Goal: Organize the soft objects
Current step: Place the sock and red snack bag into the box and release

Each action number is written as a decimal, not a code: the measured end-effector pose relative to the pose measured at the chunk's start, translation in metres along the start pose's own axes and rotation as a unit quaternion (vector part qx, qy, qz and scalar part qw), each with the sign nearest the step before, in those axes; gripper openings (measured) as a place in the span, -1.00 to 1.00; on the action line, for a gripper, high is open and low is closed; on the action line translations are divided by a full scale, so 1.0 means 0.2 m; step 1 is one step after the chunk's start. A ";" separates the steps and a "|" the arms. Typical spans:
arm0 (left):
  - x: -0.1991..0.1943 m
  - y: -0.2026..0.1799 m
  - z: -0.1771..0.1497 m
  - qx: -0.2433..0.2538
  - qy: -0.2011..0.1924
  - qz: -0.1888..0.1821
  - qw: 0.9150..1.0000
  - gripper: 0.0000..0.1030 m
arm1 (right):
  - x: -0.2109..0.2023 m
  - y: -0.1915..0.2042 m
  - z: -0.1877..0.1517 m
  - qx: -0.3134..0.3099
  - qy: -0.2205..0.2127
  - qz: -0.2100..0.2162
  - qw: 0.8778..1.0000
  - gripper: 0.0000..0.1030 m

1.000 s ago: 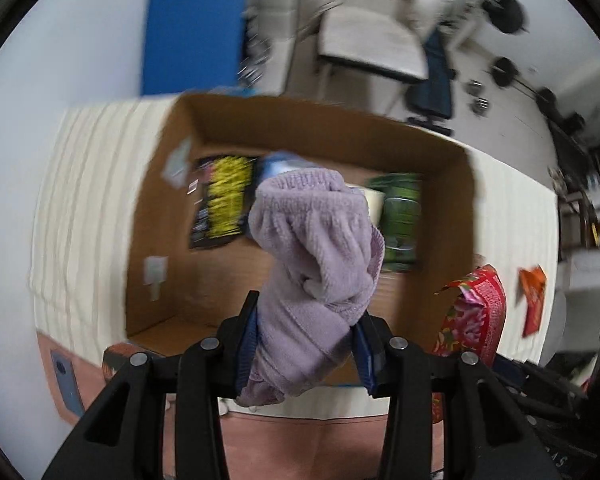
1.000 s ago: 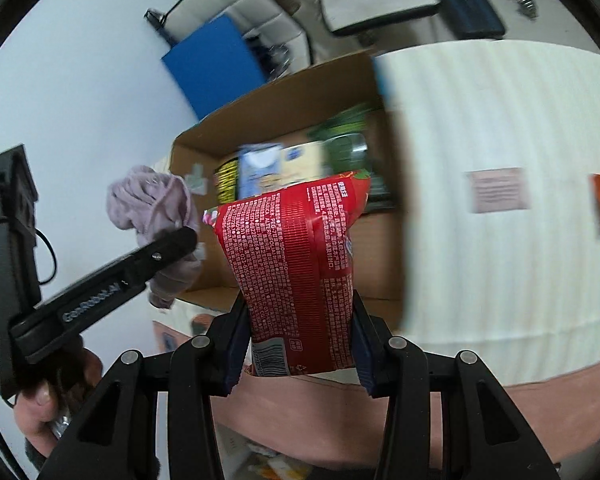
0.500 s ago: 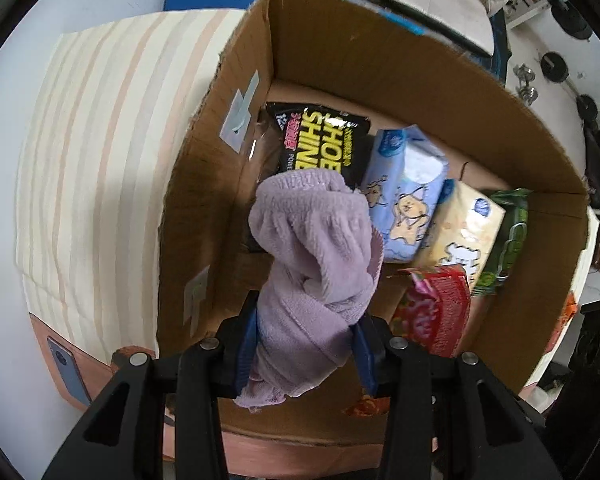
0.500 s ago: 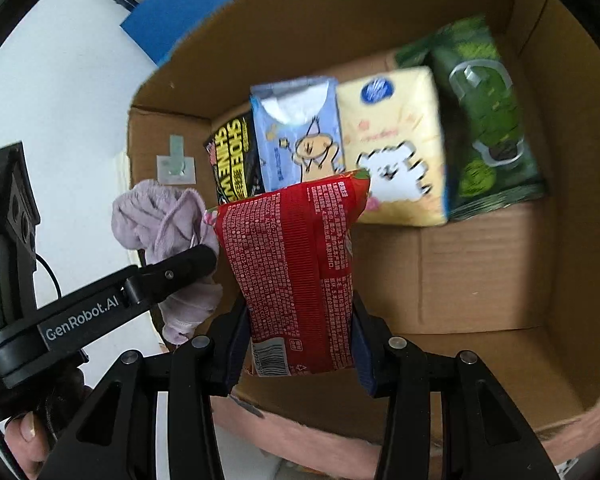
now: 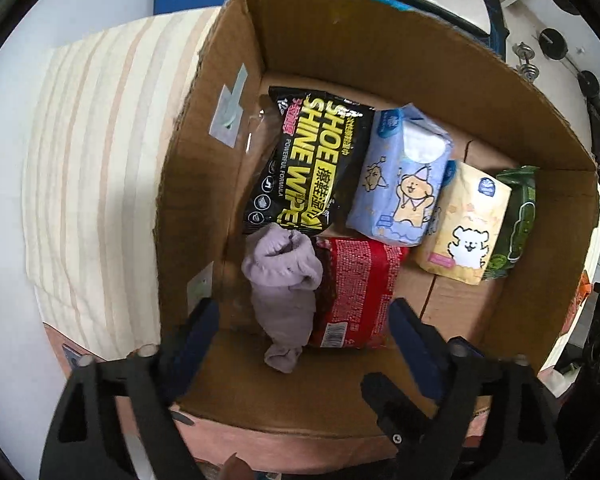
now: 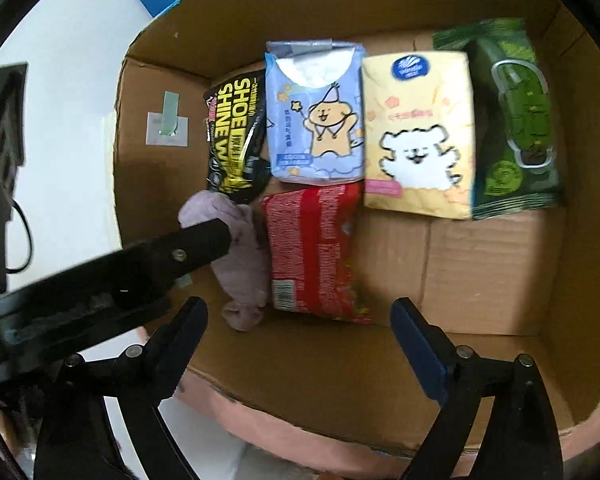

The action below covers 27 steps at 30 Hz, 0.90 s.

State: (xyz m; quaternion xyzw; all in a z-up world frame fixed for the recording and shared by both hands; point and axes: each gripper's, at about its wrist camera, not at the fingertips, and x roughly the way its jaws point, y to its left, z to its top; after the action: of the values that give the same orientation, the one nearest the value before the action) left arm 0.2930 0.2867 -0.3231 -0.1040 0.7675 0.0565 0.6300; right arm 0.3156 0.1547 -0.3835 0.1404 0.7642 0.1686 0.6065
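A lilac cloth (image 5: pixel 281 280) lies on the floor of the cardboard box (image 5: pixel 380 60), beside a red packet (image 5: pixel 356 292). Both also show in the right wrist view, the cloth (image 6: pixel 240 268) left of the red packet (image 6: pixel 312 252). My left gripper (image 5: pixel 304 332) is open and empty above the cloth. My right gripper (image 6: pixel 300 328) is open and empty above the red packet. One left finger (image 6: pixel 188 248) crosses the right wrist view over the cloth.
The box (image 6: pixel 480 280) also holds a black shoe-wipes pack (image 5: pixel 304 160), a blue tissue pack (image 5: pixel 400 180), a yellow tissue pack (image 5: pixel 464 224) and a green wipes pack (image 5: pixel 516 220). The box stands on a striped cloth (image 5: pixel 88 160). An orange packet (image 5: pixel 582 288) lies outside.
Both grippers have opened. The lilac cloth and the red packet have dropped from the jaws onto the box floor, side by side.
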 end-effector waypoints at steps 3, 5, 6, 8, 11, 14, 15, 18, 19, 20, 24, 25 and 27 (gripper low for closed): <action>-0.02 0.00 0.00 0.001 -0.008 0.005 1.000 0.86 | -0.01 0.02 -0.03 -0.006 -0.005 -0.013 1.000 0.89; -0.05 0.01 -0.03 0.003 -0.016 0.007 1.000 0.86 | -0.04 0.02 -0.06 -0.009 -0.010 -0.022 1.000 1.00; -0.06 0.01 -0.04 0.003 -0.020 0.010 1.000 0.86 | -0.08 -0.01 -0.08 -0.010 -0.011 -0.023 1.000 1.00; -0.08 0.01 -0.07 0.006 -0.030 0.013 0.999 0.86 | -0.16 -0.04 -0.11 -0.014 -0.019 -0.035 0.999 1.00; -0.16 -0.03 -0.14 0.014 -0.062 0.027 0.998 0.86 | -0.21 -0.06 -0.14 -0.020 -0.026 -0.044 0.998 1.00; -0.28 -0.09 -0.23 0.024 -0.107 0.045 0.993 0.86 | -0.30 -0.09 -0.17 -0.027 -0.044 -0.048 0.997 1.00; -0.32 -0.12 -0.26 0.027 -0.126 0.047 0.991 0.86 | -0.35 -0.11 -0.19 -0.029 -0.054 -0.046 0.997 1.00; -0.46 -0.20 -0.37 0.031 -0.179 0.049 0.982 0.86 | -0.48 -0.15 -0.24 -0.038 -0.082 -0.047 0.995 1.00; -0.50 -0.24 -0.41 0.033 -0.195 0.043 0.979 0.86 | -0.52 -0.16 -0.25 -0.041 -0.091 -0.048 0.994 1.00; -0.53 -0.28 -0.43 0.036 -0.205 0.037 0.977 0.86 | -0.56 -0.18 -0.27 -0.044 -0.102 -0.052 0.992 1.00; -0.62 -0.53 -0.53 0.079 -0.231 0.018 0.970 0.86 | -0.81 -0.34 -0.39 -0.035 -0.171 -0.048 0.983 1.00; -0.62 -0.60 -0.54 0.089 -0.235 0.014 0.968 0.86 | -0.86 -0.39 -0.41 -0.030 -0.182 -0.048 0.982 1.00; -0.62 -0.74 -0.56 0.111 -0.240 0.007 0.965 0.86 | -1.01 -0.53 -0.47 -0.009 -0.208 -0.056 0.976 1.00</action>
State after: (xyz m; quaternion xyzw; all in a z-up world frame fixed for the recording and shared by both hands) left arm 0.2426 0.1294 -0.1717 -0.0117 0.5963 -0.0014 0.8027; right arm 0.2688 -0.0337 -0.2327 0.1234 0.6262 0.1083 0.7622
